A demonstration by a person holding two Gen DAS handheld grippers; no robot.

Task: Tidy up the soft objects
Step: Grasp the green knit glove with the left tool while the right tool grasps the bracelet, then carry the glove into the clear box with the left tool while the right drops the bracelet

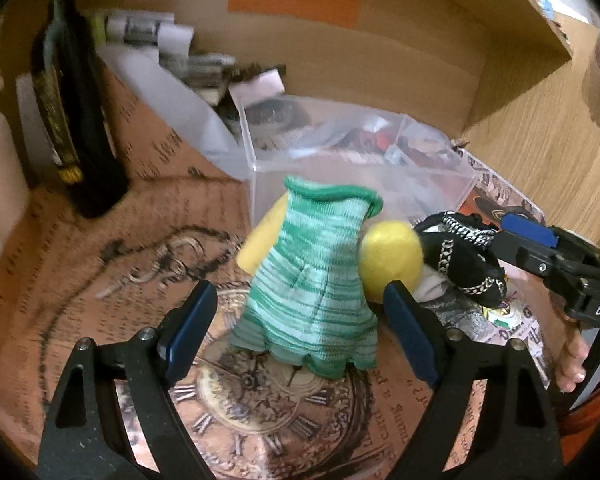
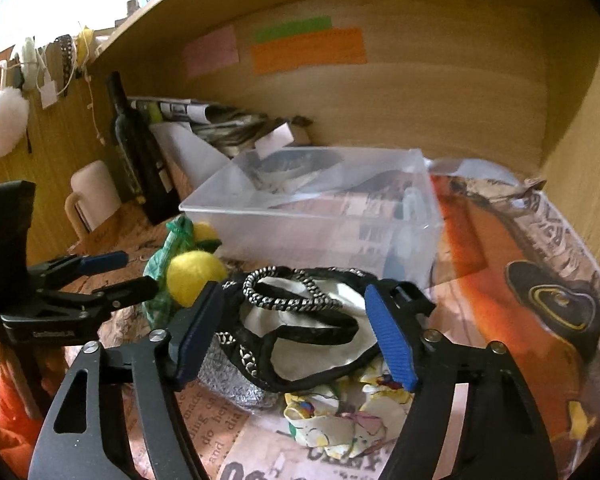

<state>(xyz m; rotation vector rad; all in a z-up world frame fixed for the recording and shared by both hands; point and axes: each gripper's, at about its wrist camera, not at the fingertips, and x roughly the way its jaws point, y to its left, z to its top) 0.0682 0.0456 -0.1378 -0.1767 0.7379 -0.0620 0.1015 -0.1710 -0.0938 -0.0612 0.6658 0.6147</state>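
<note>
Left gripper [image 1: 300, 328], fingers spread, straddles a striped green knit glove [image 1: 312, 280] lying limp on the printed desk [image 1: 100, 272] before a clear plastic box [image 1: 356, 164]. Right gripper [image 2: 296, 336], fingers released, brackets a black-trimmed pouch [image 2: 300, 328] beside a fuzzy yellow ball [image 2: 192, 276]

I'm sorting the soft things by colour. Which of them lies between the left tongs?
The green striped glove: it lies between the open left tongs. The yellow ball sits just outside them, and the black pouch is by the right tongs.
</note>
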